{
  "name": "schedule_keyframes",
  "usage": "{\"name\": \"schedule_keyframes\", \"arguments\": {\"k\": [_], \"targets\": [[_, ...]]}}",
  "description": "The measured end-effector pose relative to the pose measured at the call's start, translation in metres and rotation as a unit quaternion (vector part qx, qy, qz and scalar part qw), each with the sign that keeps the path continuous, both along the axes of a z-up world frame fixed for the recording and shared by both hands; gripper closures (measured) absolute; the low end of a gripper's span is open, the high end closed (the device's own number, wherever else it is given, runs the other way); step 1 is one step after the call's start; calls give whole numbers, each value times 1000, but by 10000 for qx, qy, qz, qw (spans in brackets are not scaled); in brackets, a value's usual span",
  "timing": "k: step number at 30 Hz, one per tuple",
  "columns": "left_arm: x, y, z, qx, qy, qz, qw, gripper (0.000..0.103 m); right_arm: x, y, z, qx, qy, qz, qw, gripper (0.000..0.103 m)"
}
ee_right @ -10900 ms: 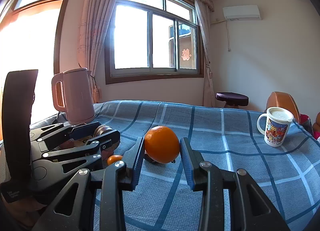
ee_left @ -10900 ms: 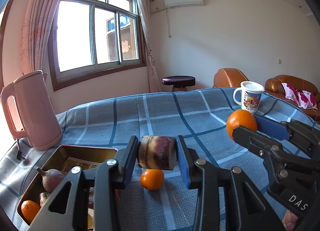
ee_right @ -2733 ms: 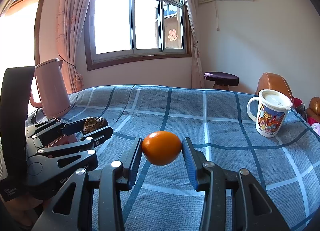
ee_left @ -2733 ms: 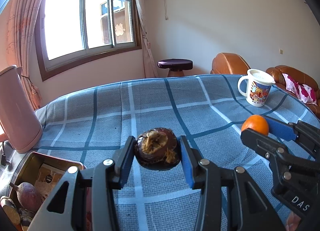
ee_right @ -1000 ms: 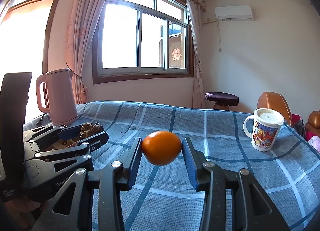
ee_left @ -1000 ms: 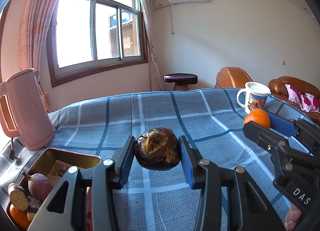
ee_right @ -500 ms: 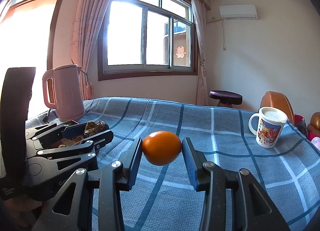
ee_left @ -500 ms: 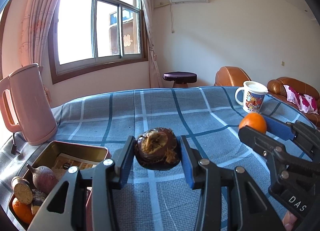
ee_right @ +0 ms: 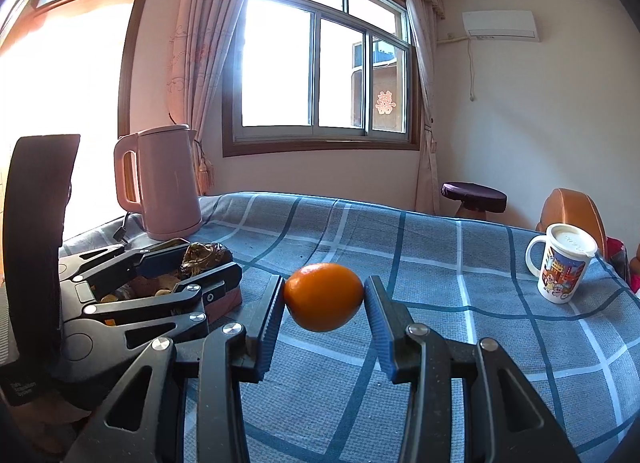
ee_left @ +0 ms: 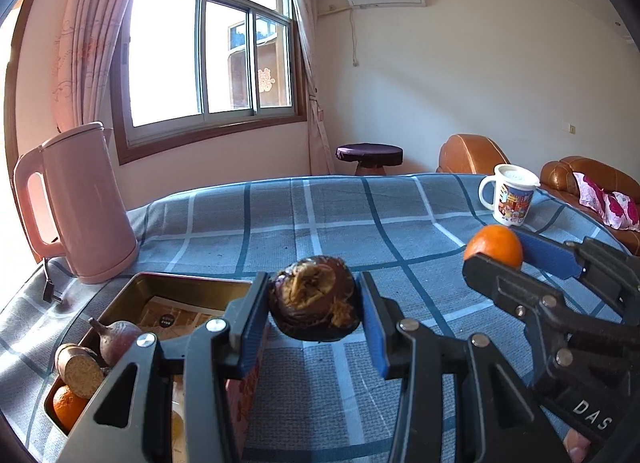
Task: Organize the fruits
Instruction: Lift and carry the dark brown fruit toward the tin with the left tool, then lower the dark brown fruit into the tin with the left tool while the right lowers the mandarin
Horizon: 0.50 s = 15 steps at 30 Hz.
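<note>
The left gripper (ee_left: pixel 314 313) is clamping a dark, wrinkled fruit (ee_left: pixel 314 305) between its fingers, carrying it above the tabletop (ee_left: pixel 320 223) just beside the metal tray (ee_left: pixel 180 287), where other fruits are already lying. The right gripper (ee_right: pixel 324 303) is pinching an orange (ee_right: pixel 324 297) in the air, apparently waiting its turn for that tray.
</note>
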<state>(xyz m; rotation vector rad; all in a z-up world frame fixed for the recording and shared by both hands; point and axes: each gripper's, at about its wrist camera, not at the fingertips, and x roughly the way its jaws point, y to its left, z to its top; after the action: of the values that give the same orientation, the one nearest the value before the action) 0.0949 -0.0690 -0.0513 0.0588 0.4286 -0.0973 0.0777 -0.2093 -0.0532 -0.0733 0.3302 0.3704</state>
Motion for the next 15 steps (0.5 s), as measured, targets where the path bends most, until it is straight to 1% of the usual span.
{"name": "schedule_keyframes", "arguments": {"k": [15], "targets": [[-13, 36, 4, 60, 58, 401, 9992, 58, -5, 37, 7, -117, 57, 435, 9990, 60]]}}
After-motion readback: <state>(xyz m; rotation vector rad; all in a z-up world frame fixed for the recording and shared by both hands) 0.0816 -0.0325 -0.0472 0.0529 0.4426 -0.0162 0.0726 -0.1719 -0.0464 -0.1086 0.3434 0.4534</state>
